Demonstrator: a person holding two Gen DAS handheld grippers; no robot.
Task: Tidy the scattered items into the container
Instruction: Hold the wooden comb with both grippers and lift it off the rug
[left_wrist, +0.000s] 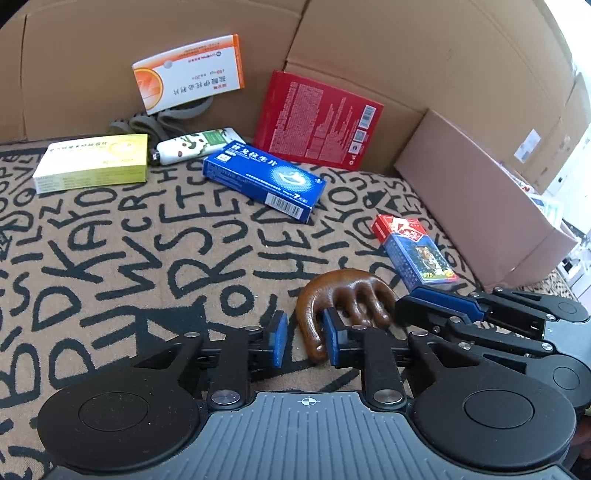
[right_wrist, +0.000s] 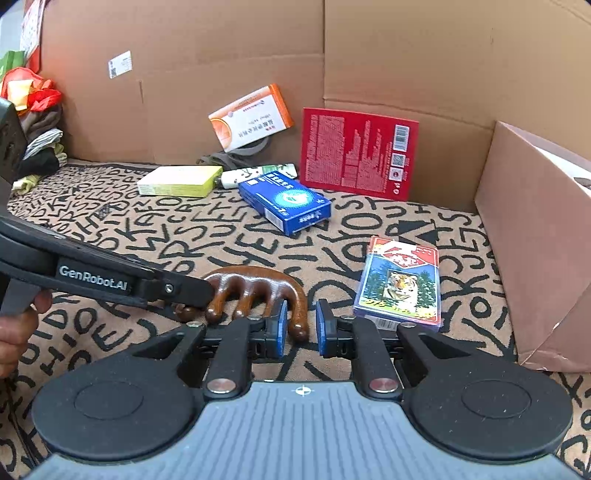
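A brown wooden comb (left_wrist: 343, 299) lies on the lettered cloth (left_wrist: 147, 258). My left gripper (left_wrist: 305, 338) is open around the comb's curved end, its right pad beside it. My right gripper (right_wrist: 300, 328) is open too, its left pad against the comb's (right_wrist: 255, 288) other end. A tiger card pack (right_wrist: 400, 282) lies just right of the comb and also shows in the left wrist view (left_wrist: 413, 251). Further back lie a blue box (left_wrist: 264, 181), a yellow-green box (left_wrist: 92, 162), a white patterned tube (left_wrist: 199, 146), an orange-white box (left_wrist: 188, 74) and a red flat pack (left_wrist: 317, 120).
A pinkish-brown cardboard container (right_wrist: 535, 240) stands at the right, also in the left wrist view (left_wrist: 476, 199). Tall cardboard walls (right_wrist: 258, 55) close off the back. Grey straps (left_wrist: 162, 120) lie under the orange-white box. Cloth items (right_wrist: 33, 122) are piled at far left.
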